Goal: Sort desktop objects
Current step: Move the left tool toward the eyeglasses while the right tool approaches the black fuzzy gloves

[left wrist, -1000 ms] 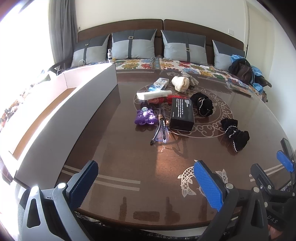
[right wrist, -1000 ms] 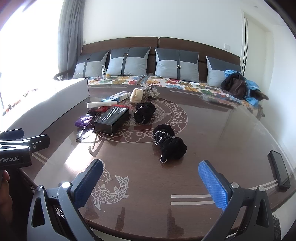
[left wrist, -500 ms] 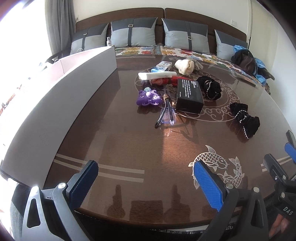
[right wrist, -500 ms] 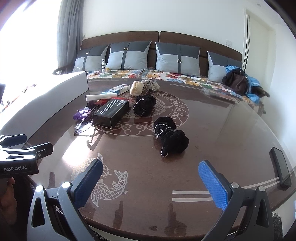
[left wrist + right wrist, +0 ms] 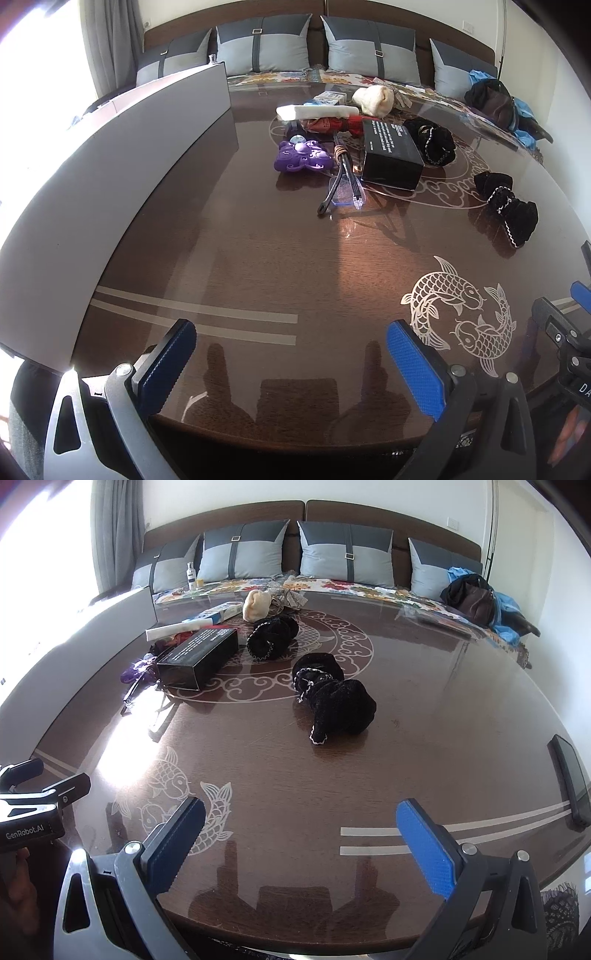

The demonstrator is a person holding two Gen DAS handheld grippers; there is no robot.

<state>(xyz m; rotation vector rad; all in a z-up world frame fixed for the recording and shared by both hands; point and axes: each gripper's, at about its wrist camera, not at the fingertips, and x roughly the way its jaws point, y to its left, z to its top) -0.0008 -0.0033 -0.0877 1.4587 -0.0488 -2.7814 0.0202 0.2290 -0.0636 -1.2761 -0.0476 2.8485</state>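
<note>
Cluttered pile of desktop objects, mid-bench toward the far side, none sorted yet by the look of it. Centre: black box (image 5: 391,155), matte rectangular carton w/ white print. Just left of it, clear-lens glasses (image 5: 341,181) w/ dark arms, and a purple toy (image 5: 301,158), glossy moulded plastic, lobed shape. Behind those: white tube (image 5: 317,112) lying flat, a red item (image 5: 340,123) partly hidden, a small printed carton (image 5: 330,98), and a cream plush lump (image 5: 373,100). Right of the box: black scrunchie (image 5: 432,146), fuzzy fabric w/ pale trim; a 2nd black fabric bundle (image 5: 334,698) sits apart, nearer the right side. A dark phone (image 5: 570,784) lies flat at the right edge.

Long white bin (image 5: 110,177), smooth panel walls, runs along the left edge of the bench (image 5: 258,277); from here its inside can't be seen, so likely destination is a guess. Bench is round, glossy dark wood under glass, w/ pale fish and scroll inlay.

Left gripper (image 5: 291,365) and right gripper (image 5: 299,838) both hover at the near edge, blue ribbed fingers spread wide, holding nothing, well apart from the pile. Progress: seemingly at the start; everything left to do.
</note>
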